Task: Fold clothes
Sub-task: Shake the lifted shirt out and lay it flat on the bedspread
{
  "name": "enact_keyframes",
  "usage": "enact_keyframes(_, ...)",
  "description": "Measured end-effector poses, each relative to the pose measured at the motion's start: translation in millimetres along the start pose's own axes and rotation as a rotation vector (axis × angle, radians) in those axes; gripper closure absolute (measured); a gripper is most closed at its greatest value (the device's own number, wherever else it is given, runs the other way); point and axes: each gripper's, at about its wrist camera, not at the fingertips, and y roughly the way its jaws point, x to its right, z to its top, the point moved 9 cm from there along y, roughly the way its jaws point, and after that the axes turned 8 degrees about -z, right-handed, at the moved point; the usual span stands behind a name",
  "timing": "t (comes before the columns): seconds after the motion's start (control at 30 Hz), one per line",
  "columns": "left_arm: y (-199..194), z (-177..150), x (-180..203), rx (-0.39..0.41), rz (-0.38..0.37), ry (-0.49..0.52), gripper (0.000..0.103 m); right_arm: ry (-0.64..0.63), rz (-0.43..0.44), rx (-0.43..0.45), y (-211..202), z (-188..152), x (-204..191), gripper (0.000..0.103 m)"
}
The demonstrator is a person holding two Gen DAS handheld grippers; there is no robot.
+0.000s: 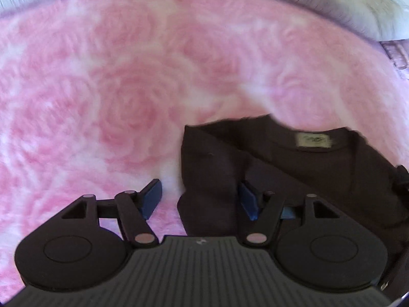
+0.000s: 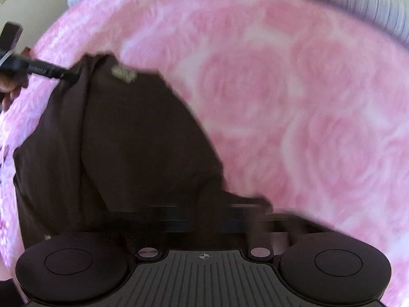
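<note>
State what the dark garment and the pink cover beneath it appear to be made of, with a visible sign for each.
Dark garment: probably matte knit cotton, judging by its soft folds and lack of shine. Pink cover: likely plush fleece, with fuzzy pile and a raised rose pattern.

Matt dark cloth garment (image 1: 294, 168) on fluffy pink blanket (image 1: 127, 89).

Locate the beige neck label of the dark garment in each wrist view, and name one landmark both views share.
Left wrist view: the neck label sits right of centre, inside the dark garment's collar.
Right wrist view: the neck label sits upper left, blurred, near the garment's top edge.
Shared landmark: the pink rose-patterned blanket under the garment.
</note>
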Motion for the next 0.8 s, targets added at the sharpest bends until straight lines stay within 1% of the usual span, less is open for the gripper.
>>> enact_keyframes(0.03, -3.8, 1.2, 7.1, -0.011, -0.027, 0.016, 0.071, 0.007, 0.005, 0.003, -4.3, 0.1, 2.6, 0.097)
enact_keyframes(0.07, -10.4, 3.4, 14.8, -0.015, -0.054, 0.030, 0.097, 0.014, 0.010, 0.006, -8.5, 0.3, 5.1, 0.098)
enact_keyframes(0.17, -56.9, 23.0, 44.2, 0.064, -0.128, 0.079, 0.099, 0.034, 0.025, 0.017, -21.8, 1.0, 13.1, 0.098)
enact_keyframes(0.2, -73.1, 33.9, 53.8, 0.093, -0.147, 0.105, 0.099, 0.036, -0.006, 0.052, -41.9, 11.8, 26.4, 0.098)
enact_keyframes(0.23, -86.9, 47.3, 62.7, 0.116, -0.162, 0.138, 0.099, 0.037, -0.037, 0.087, -61.9, 22.4, 39.6, 0.098)
enact_keyframes(0.27, -95.3, 61.6, 70.3, 0.133, -0.182, 0.165, 0.098, 0.040, -0.064, 0.112, -75.4, 32.0, 52.8, 0.101)
enact_keyframes(0.33, -102.6, 94.7, 83.7, 0.170, -0.225, 0.211, 0.098, 0.040, -0.155, 0.172, -97.4, 58.0, 90.6, 0.101)
enact_keyframes(0.37, -99.7, 111.9, 88.2, 0.189, -0.237, 0.221, 0.098, 0.052, -0.187, 0.190, -101.4, 70.0, 108.1, 0.102)
enact_keyframes(0.43, -84.9, 148.5, 92.4, 0.228, -0.235, 0.227, 0.096, 0.062, -0.244, 0.229, -98.2, 98.1, 140.9, 0.102)
enact_keyframes(0.47, -76.1, 166.0, 92.7, 0.245, -0.228, 0.222, 0.089, 0.032, -0.279, 0.240, -88.8, 108.4, 148.0, 0.101)
enact_keyframes(0.5, -62.1, 180.6, 86.0, 0.248, -0.197, 0.186, 0.082, 0.001, -0.314, 0.251, -79.6, 118.8, 155.0, 0.101)
enact_keyframes(0.53, -47.4, 191.9, 74.7, 0.239, -0.157, 0.127, 0.075, -0.029, -0.349, 0.261, -70.3, 129.0, 161.9, 0.101)
enact_keyframes(0.57, -38.0, 196.8, 64.8, 0.235, -0.123, 0.076, 0.063, -0.042, -0.383, 0.231, -56.5, 130.5, 165.5, 0.093)
enact_keyframes(0.6, -34.1, 196.3, 59.0, 0.238, -0.100, 0.047, 0.062, -0.053, -0.417, 0.203, -43.2, 131.8, 169.0, 0.084)
enact_keyframes(0.63, -31.7, 193.0, 55.9, 0.239, -0.082, 0.034, 0.062, -0.009, -0.420, 0.209, -43.0, 126.8, 166.4, 0.067)
enact_keyframes(0.67, -33.5, 181.4, 61.3, 0.234, -0.082, 0.067, 0.059, 0.034, -0.420, 0.215, -42.9, 121.6, 163.6, 0.064)
enact_keyframes(0.7, -35.4, 169.8, 66.7, 0.229, -0.082, 0.100, 0.054, 0.082, -0.355, 0.232, -46.7, 111.3, 155.3, 0.062)
enact_keyframes(0.73, -36.9, 157.1, 73.6, 0.221, -0.084, 0.139, 0.053, 0.117, -0.280, 0.225, -47.3, 98.1, 143.9, 0.058)
enact_keyframes(0.77, -37.0, 139.4, 87.1, 0.200, -0.098, 0.204, 0.053, 0.141, -0.229, 0.196, -47.2, 76.6, 132.1, 0.055)
enact_keyframes(0.8, -35.3, 117.2, 106.5, 0.168, -0.127, 0.290, 0.053, 0.164, -0.178, 0.167, -47.3, 55.3, 120.4, 0.055)
